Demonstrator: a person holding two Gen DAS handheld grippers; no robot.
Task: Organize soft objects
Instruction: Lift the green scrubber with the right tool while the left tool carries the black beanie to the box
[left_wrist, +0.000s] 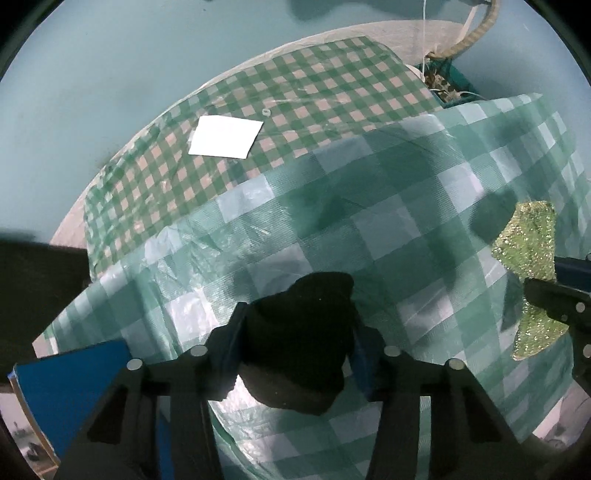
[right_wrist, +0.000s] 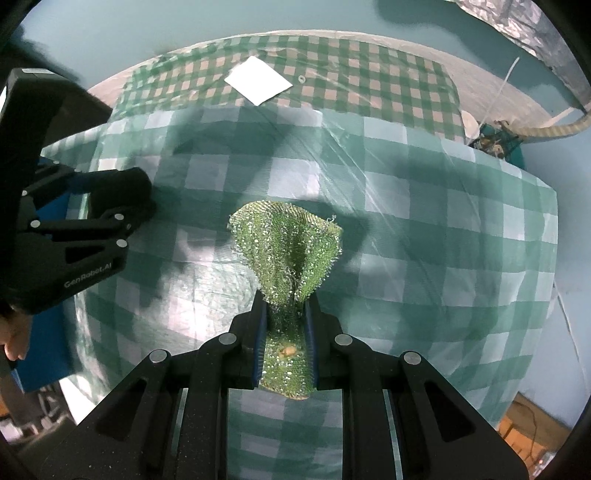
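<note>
Left gripper (left_wrist: 299, 332) pointing down at table, jaws clamped on black soft object (left_wrist: 299, 343); dark fuzzy lump, bulges out above and below the pads, sits on the cloth near the table's near-left edge. No detail visible in it, too dark.

Right gripper (right_wrist: 284, 332) closed tight on green glittery scrub cloth (right_wrist: 288, 251). Mesh-like, sparkly, pinched at its middle so the far end fans out into a funnel shape; small tan spot on the part between the blue pads (right_wrist: 258, 332). It hangs over the middle of the table; can't tell if it touches.

Surface: large-check teal/white plastic tablecloth (right_wrist: 424, 229), wrinkled and glossy. Beyond it a small-check green/beige cloth (left_wrist: 303, 96) with a white paper square (left_wrist: 225, 136) lying on it. Teal wall (left_wrist: 110, 55) behind.

View differences:
- Left wrist view shows the scrub cloth at far right edge, the other gripper only partly in frame, plus a blue board (left_wrist: 70, 387) at lower left.
- Right wrist view shows the left gripper from the side at left edge, with a hand (right_wrist: 14, 336) below it, and a silver foil sheet (right_wrist: 517, 26) upper right.
- Both show a teal basket (right_wrist: 506, 144) with clutter at the table's far right corner.
</note>
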